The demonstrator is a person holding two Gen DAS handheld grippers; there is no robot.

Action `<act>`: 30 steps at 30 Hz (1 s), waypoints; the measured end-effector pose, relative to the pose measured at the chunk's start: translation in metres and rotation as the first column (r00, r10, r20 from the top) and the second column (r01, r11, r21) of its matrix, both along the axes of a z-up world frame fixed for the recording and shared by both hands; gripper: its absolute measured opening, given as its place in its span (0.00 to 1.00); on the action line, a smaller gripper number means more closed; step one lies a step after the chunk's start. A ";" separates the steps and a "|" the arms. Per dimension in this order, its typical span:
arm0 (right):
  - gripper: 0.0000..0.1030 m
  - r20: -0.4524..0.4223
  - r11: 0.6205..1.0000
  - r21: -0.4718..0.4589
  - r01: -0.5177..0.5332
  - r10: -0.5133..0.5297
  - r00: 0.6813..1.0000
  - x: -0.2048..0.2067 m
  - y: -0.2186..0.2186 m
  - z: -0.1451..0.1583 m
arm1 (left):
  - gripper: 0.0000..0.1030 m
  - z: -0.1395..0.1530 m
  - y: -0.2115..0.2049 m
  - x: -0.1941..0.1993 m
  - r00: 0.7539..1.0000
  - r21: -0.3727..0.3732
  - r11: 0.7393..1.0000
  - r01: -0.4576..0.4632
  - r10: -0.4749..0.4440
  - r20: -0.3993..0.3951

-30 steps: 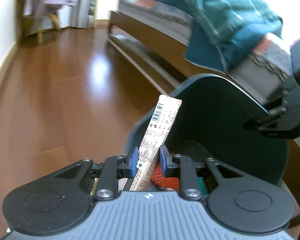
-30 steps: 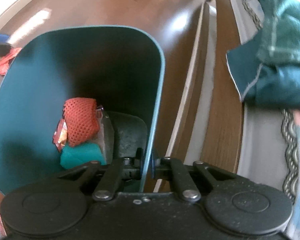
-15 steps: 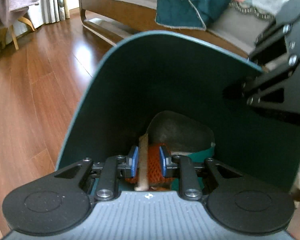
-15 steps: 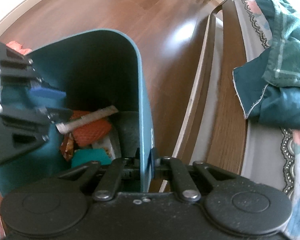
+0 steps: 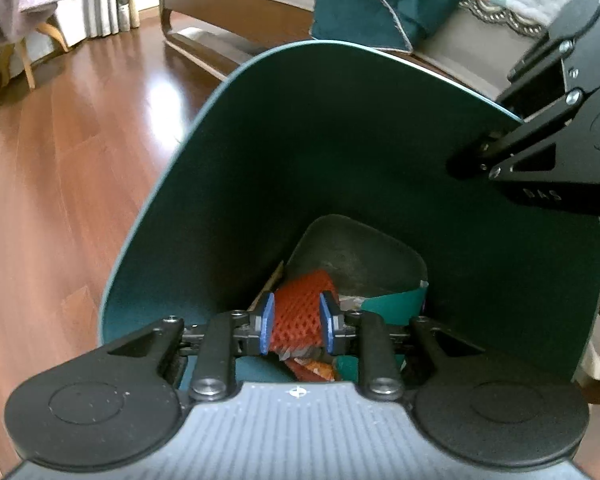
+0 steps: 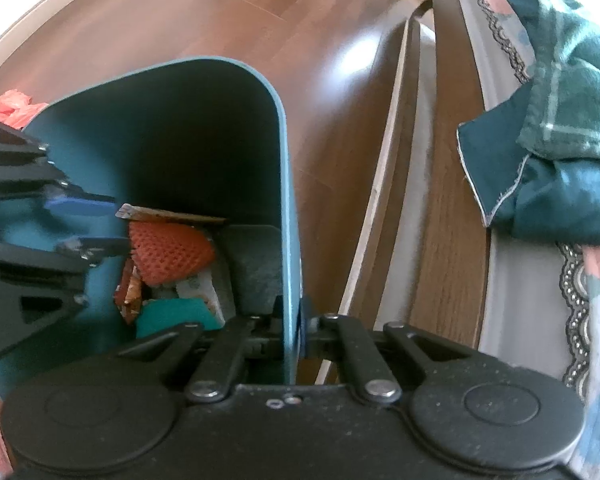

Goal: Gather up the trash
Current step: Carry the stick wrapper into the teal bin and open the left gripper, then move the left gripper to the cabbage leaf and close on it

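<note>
A teal trash bin [image 5: 340,140] is tilted toward me; it also shows in the right wrist view [image 6: 204,128]. My right gripper [image 6: 294,332] is shut on the bin's rim, and shows in the left wrist view [image 5: 500,160]. My left gripper [image 5: 297,326] is open and empty inside the bin's mouth; it shows in the right wrist view [image 6: 96,224]. The long snack wrapper [image 6: 172,214] lies loose in the bin on an orange foam net [image 5: 300,312], beside teal trash [image 6: 176,312] and other wrappers.
A wooden bed frame [image 6: 440,200] with a teal blanket [image 6: 560,160] runs along the bin's right. Reddish wood floor [image 5: 60,180] lies to the left. An orange scrap [image 6: 14,106] lies on the floor behind the bin. A chair with clothes [image 5: 28,8] stands far back.
My left gripper moved over and into the bin, opened, and let go of the long wrapper, which now lies inside. The right gripper kept its hold on the rim.
</note>
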State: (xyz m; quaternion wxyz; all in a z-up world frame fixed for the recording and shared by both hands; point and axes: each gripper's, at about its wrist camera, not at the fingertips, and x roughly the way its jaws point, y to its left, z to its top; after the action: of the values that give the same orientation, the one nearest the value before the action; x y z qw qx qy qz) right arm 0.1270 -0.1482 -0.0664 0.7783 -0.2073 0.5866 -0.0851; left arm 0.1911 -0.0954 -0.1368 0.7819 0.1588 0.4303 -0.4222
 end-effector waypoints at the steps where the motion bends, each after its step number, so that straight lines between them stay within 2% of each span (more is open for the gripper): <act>1: 0.04 0.000 1.000 0.001 0.005 -0.005 1.000 0.000 -0.001 0.000 | 0.27 0.001 0.004 0.001 1.000 -0.006 1.000 -0.010 0.010 -0.004; 10: 0.04 -0.016 1.000 0.001 0.031 -0.031 0.999 -0.002 -0.006 -0.002 | 0.30 0.013 0.044 0.013 0.996 -0.062 0.994 -0.087 0.085 -0.036; 11: 0.04 -0.019 1.000 -0.001 0.031 -0.031 0.999 -0.002 -0.007 -0.002 | 0.37 0.015 0.049 0.014 0.995 -0.066 0.993 -0.096 0.094 -0.030; 12: 0.04 -0.021 0.999 -0.001 0.033 -0.033 0.999 -0.003 -0.007 -0.002 | 0.55 0.017 0.054 0.015 0.994 -0.074 0.992 -0.106 0.105 -0.024; 14: 0.04 -0.027 0.999 0.000 0.035 -0.035 0.999 -0.005 -0.008 -0.002 | 0.71 0.022 0.067 0.017 0.991 -0.097 0.986 -0.133 0.132 -0.008; 22: 0.06 -0.065 0.999 -0.001 0.041 -0.041 0.997 -0.017 -0.016 -0.003 | 0.73 0.026 0.116 0.046 0.964 -0.112 0.958 -0.263 0.266 0.013; 23: 0.06 -0.072 0.999 0.000 0.042 -0.042 0.997 -0.019 -0.017 -0.003 | 0.77 0.024 0.122 0.051 0.956 -0.107 0.951 -0.289 0.292 0.011; 27: 0.08 -0.095 0.999 0.003 0.045 -0.045 0.994 -0.027 -0.018 -0.005 | 0.78 0.007 0.146 0.075 0.921 -0.082 0.918 -0.389 0.390 -0.007; 30: 0.09 -0.112 0.998 0.021 0.065 -0.062 0.992 -0.032 -0.023 -0.004 | 0.80 -0.015 0.155 0.090 0.892 -0.032 0.892 -0.451 0.452 -0.005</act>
State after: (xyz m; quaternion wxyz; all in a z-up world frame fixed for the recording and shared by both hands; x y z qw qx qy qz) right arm 0.0946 -0.1708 -0.0707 0.7439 -0.1834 0.6362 -0.0910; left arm 0.2811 0.0598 -0.1516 0.8617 0.0425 0.4473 -0.2359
